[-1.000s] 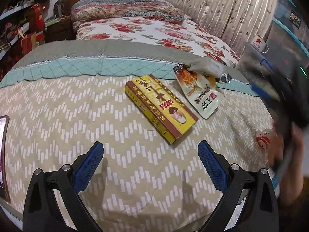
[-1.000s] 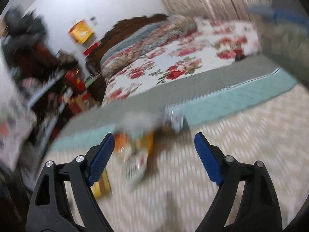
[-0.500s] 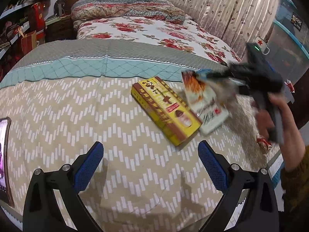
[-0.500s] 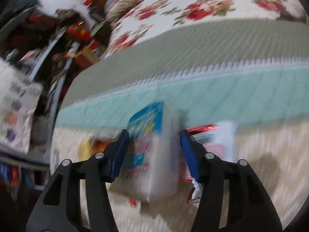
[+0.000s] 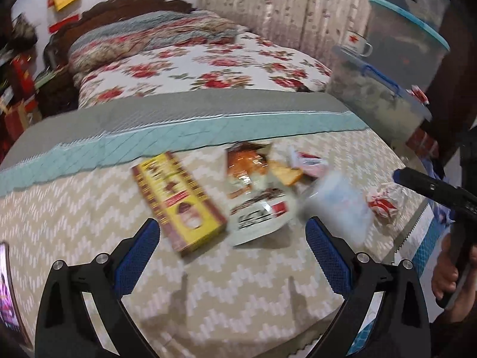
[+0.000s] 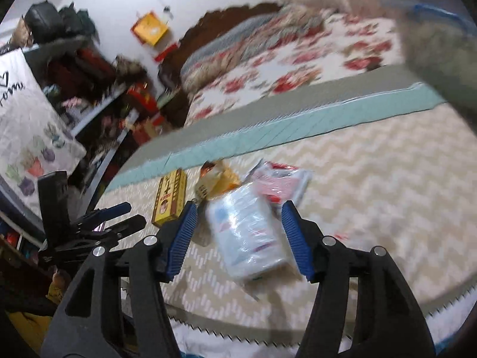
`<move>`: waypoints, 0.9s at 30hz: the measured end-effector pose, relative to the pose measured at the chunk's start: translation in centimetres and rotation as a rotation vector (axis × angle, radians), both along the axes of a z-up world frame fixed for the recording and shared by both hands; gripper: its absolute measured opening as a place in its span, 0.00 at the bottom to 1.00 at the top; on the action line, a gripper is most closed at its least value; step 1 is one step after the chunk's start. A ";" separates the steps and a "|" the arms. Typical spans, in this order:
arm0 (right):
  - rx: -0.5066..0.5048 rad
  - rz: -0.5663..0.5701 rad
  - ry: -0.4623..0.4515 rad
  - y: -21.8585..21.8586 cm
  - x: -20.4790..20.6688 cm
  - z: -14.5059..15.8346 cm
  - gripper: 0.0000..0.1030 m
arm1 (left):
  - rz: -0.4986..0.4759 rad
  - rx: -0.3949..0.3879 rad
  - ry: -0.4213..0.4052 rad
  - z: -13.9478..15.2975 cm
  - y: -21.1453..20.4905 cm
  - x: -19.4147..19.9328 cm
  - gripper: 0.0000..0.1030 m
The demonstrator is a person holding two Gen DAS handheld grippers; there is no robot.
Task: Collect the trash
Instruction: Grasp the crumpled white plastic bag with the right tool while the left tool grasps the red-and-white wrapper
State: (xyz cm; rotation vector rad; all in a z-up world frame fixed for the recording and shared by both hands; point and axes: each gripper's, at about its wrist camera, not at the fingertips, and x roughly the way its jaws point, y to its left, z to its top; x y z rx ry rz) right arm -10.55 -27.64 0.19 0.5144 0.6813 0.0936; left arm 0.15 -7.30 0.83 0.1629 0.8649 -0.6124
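Observation:
On the chevron cloth lie a yellow box (image 5: 179, 200), an orange-and-white snack pouch (image 5: 253, 191), a red-and-white wrapper (image 5: 310, 161) and a crumpled wrapper (image 5: 384, 200). A plastic-wrapped tissue pack (image 6: 247, 232) sits between the fingers of my right gripper (image 6: 240, 238). Its jaws are opening, and a gap shows between the left pad and the pack. In the left wrist view the pack (image 5: 337, 200) is a blur just ahead of the right gripper (image 5: 417, 182). My left gripper (image 5: 231, 256) hangs open and empty over the cloth, short of the box.
Behind the cloth is a bed with a floral cover (image 5: 208, 65). Stacked storage bins (image 5: 387, 95) and an enamel mug (image 5: 357, 44) stand at the right. A phone (image 5: 7, 292) lies at the left edge. Cluttered shelves (image 6: 89, 89) fill the left side.
The right gripper closed on the tissue pack, drew back toward the cloth's right edge and now stands wider around it. The left gripper came closer to the trash pile.

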 end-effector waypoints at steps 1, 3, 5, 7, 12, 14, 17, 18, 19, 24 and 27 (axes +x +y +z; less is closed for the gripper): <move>0.010 -0.010 -0.010 -0.4 -0.8 0.0 0.62 | -0.015 0.007 -0.007 0.1 -0.7 0.0 0.92; 0.016 -0.024 -0.019 -1.0 -1.8 0.1 0.62 | -0.043 0.016 -0.014 0.4 -2.0 0.4 0.91; -0.031 -0.081 -0.029 -1.8 -3.2 0.2 0.62 | -0.084 0.032 -0.017 0.9 -3.7 1.3 0.91; -0.049 -0.146 -0.029 -2.9 -4.6 0.0 0.62 | -0.127 0.043 -0.006 1.2 -5.3 2.2 0.91; -0.102 -0.262 -0.003 -5.3 -7.3 -1.7 0.66 | -0.313 0.137 0.104 0.6 -13.4 6.9 0.85; -0.085 -0.274 0.012 -5.7 -7.6 -2.6 0.66 | -0.370 0.205 0.189 -0.8 -16.8 8.9 0.80; -0.058 -0.282 0.017 -6.0 -7.8 -3.5 0.67 | -0.420 0.328 0.275 -3.2 -20.1 10.6 0.78; -0.050 -0.283 0.018 -6.2 -8.0 -3.9 0.67 | -0.420 0.356 0.285 -3.9 -20.6 10.7 0.78; -0.048 -0.285 0.018 -6.4 -8.1 -4.1 0.67 | -0.438 0.381 0.318 -4.8 -21.2 11.0 0.78; -0.042 -0.286 0.014 -6.5 -8.4 -4.6 0.68 | -0.468 0.450 0.390 -7.5 -21.6 10.8 0.78; -0.059 -0.278 0.015 -6.1 -7.7 -4.8 0.70 | -0.453 0.424 0.359 -7.4 -21.3 10.3 0.69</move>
